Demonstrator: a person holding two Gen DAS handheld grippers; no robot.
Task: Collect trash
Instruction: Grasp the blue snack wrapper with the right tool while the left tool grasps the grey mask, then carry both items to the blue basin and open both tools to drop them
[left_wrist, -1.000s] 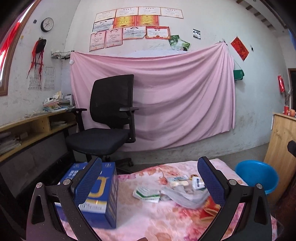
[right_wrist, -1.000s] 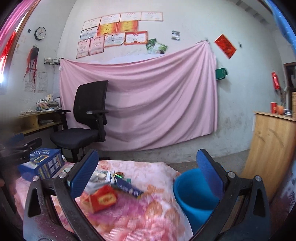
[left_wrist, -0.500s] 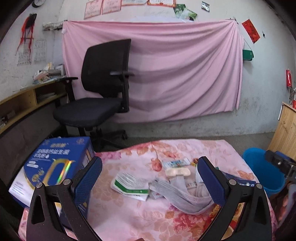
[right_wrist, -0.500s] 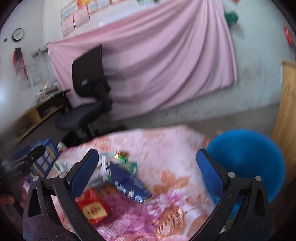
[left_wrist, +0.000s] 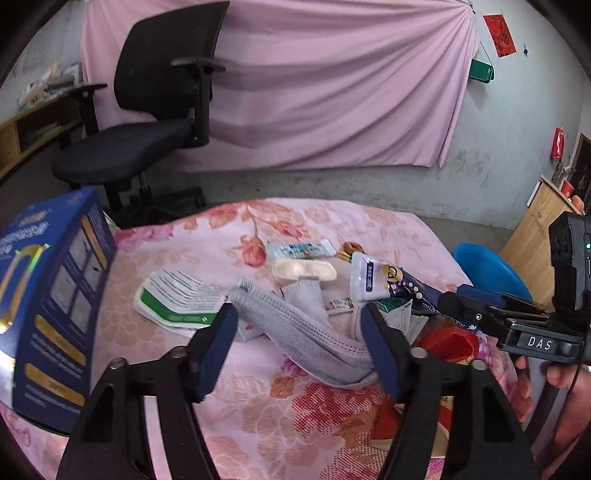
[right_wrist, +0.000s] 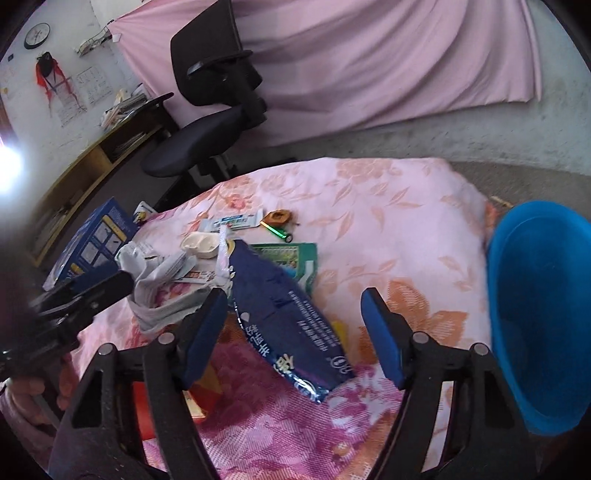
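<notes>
1. We hold the left gripper (left_wrist: 297, 330) wide above the grey mask (left_wrist: 295, 332), mid-table.
2. Our right gripper (right_wrist: 291, 317), also wide, hovers over the blue packet (right_wrist: 288, 317) near the table's (right_wrist: 406, 221) right edge, beside the blue basin (right_wrist: 546, 314).

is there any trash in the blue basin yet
No, in the right wrist view the blue basin shows only its bare blue inside, while the wrappers, like the dark blue packet, lie on the floral cloth.

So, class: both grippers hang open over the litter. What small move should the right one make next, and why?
Probably lower the right gripper and shut on the dark blue packet: it lies between the open jaws, with the blue basin just to its right.
</notes>
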